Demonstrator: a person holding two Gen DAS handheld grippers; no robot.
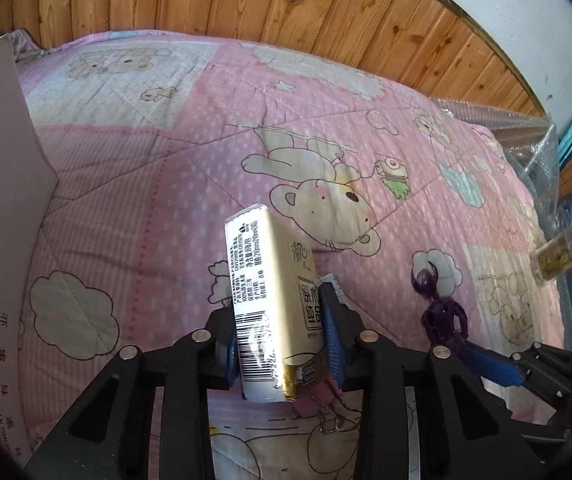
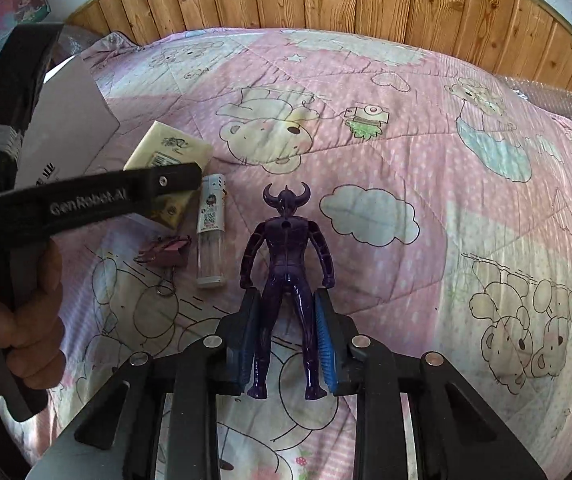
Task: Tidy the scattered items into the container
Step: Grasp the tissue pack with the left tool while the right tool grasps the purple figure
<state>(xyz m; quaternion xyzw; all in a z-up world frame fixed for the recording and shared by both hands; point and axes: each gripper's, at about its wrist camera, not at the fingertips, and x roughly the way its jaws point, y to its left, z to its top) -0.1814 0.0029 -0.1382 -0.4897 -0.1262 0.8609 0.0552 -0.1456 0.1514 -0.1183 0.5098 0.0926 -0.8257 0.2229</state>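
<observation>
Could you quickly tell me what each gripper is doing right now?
Left gripper: shut on the tissue pack.
Right gripper: around the purple figure; contact cannot be told.

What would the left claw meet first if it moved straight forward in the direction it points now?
Probably only the pink cartoon-bear quilt. The left claw, shut on the cream tissue pack, points across bare quilt toward the wooden wall panelling. The white cardboard box stands off to its left. Depth is unclear.

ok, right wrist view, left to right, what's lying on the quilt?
Box → tissue pack → keychain → lighter → purple figure, with the right gripper around its legs.
</observation>
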